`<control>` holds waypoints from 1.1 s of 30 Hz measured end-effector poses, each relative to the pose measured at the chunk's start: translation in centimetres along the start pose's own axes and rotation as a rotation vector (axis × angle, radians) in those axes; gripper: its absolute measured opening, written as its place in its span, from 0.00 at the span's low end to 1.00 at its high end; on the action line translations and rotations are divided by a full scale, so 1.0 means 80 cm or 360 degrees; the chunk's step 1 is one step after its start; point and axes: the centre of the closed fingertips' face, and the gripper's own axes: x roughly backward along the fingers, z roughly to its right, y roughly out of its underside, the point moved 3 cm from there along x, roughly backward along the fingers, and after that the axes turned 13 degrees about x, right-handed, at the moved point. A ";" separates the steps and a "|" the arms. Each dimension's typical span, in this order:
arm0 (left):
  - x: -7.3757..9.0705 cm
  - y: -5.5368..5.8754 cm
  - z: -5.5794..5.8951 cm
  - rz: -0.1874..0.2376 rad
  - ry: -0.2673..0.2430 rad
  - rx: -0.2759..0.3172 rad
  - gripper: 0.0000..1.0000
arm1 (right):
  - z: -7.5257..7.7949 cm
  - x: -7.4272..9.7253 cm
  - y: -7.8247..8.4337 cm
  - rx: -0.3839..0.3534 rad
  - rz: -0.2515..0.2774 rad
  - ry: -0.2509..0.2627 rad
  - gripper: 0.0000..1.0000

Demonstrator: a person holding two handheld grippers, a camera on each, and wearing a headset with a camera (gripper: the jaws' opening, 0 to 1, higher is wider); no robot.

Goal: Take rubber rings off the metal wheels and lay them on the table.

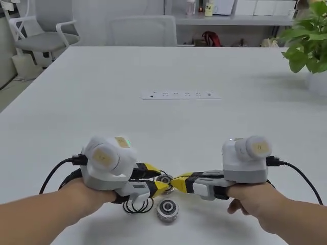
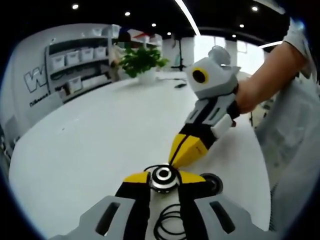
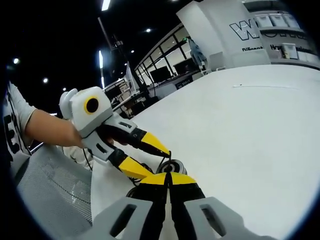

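Pinching a metal wheel (image 2: pixel 163 179), left tool (image 2: pixel 163 176); right tool (image 3: pixel 169 175) (jaws pressed together) at its rim.

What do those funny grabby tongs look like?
The left tongs and right tongs match: pointed yellow tips on black jaws, with pale grey and white bodies behind. Thin black cables trail from their backs. The person wears a white short sleeve.

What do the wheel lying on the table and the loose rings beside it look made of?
Wheel: metal, likely steel; silvery, glinting rim. Rings: probably rubber; thin, matte black, overlapping loops.
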 end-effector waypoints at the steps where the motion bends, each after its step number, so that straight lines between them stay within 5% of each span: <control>1: 0.002 -0.002 0.001 0.0010 0.0009 0.0010 0.22 | 0.000 0.001 -0.001 -0.0003 0.0004 -0.0001 0.00; 17: 0.054 -0.028 0.007 0.0207 0.0076 0.0087 0.46 | -0.008 0.004 -0.008 -0.0018 0.0031 -0.0036 0.00; 33: 0.101 -0.007 -0.007 0.0210 0.0017 0.0119 0.58 | -0.022 0.002 -0.019 -0.0008 0.0057 -0.0087 0.00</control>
